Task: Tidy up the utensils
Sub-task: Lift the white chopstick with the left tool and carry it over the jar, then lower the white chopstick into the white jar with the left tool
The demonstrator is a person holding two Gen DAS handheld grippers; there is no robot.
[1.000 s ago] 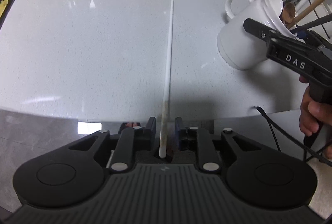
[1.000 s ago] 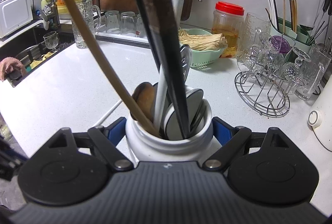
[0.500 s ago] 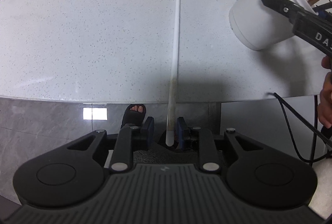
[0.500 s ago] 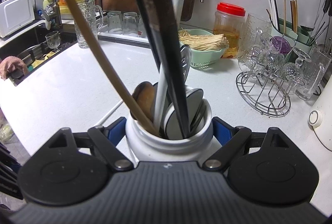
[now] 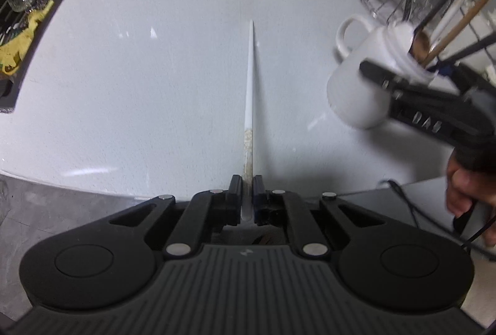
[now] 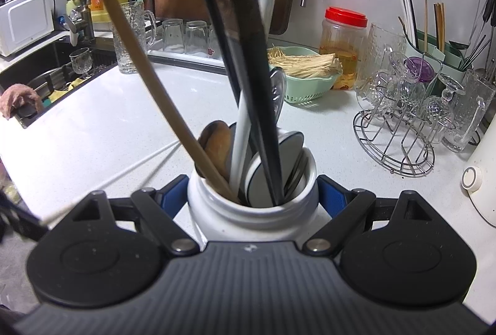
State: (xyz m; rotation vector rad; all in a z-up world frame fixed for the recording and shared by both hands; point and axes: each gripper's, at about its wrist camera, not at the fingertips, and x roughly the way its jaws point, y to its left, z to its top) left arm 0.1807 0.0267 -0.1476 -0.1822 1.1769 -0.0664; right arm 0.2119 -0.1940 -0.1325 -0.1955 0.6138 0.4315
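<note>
One chopstick (image 5: 249, 93), newly claw-clamped (image 5: 247, 190)

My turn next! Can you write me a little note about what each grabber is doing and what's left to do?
Left gripper: its jaws have just been closing and are now shut on the thick end of the white chopstick, whose thin tip points out over the counter.
Right gripper: clamped on the white mug, holding it tilted.
Done: the mug already holds spoons, a wooden chopstick and dark chopsticks.
Left: bring the white chopstick to the mug and drop it in, probably thin end first.
</note>
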